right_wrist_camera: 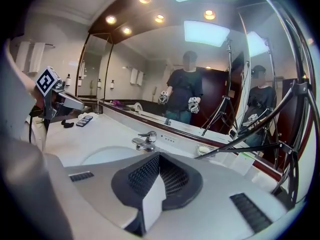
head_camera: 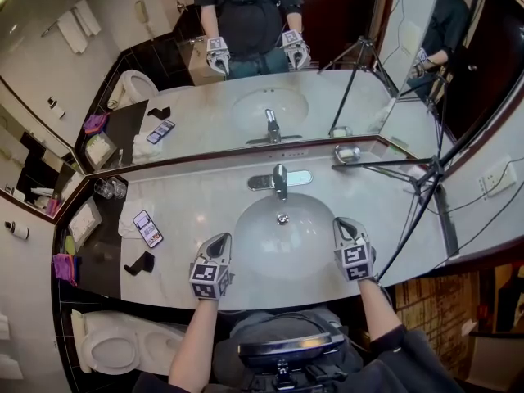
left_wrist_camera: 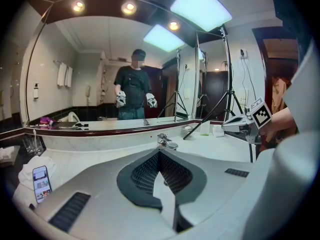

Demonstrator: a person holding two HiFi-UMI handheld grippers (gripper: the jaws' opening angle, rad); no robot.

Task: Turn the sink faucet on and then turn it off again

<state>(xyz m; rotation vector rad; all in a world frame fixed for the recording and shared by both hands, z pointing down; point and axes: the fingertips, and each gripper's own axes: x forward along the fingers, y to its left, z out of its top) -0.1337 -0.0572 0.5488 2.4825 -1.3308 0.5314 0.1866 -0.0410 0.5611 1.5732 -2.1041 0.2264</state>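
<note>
Nearest to us, at the front edge of the pale marble worktop (head_camera: 192, 207), we hold the left gripper (head_camera: 219, 241) and the right gripper (head_camera: 343, 223). They sit one on each side of the white oval sink basin (head_camera: 254, 236), both pointing away from us and somewhat downward. We judge this a resting pose: neither gripper touches anything, and both are well apart from the tap, so it can be reached from either side.

The left gripper view shows its jaws brought together at the tips with nothing between them. The right gripper view shows the same, jaws fully together and empty. Closed jaws would suit nudging a lever rather than pinching it, we think.

Beyond the basin, at the middle of its far rim, stands the chrome single-lever faucet (head_camera: 280, 180), with its spout towards us. We see no stream falling to the drain, so it reads as off. Whether the on-and-off is done or not yet begun we cannot tell.

Off to the left a smartphone (head_camera: 147, 228) lies well clear of the basin, and a black tripod (head_camera: 434, 187) stands at the right. Behind everything, the wall mirror (head_camera: 246, 97) repeats the scene.
</note>
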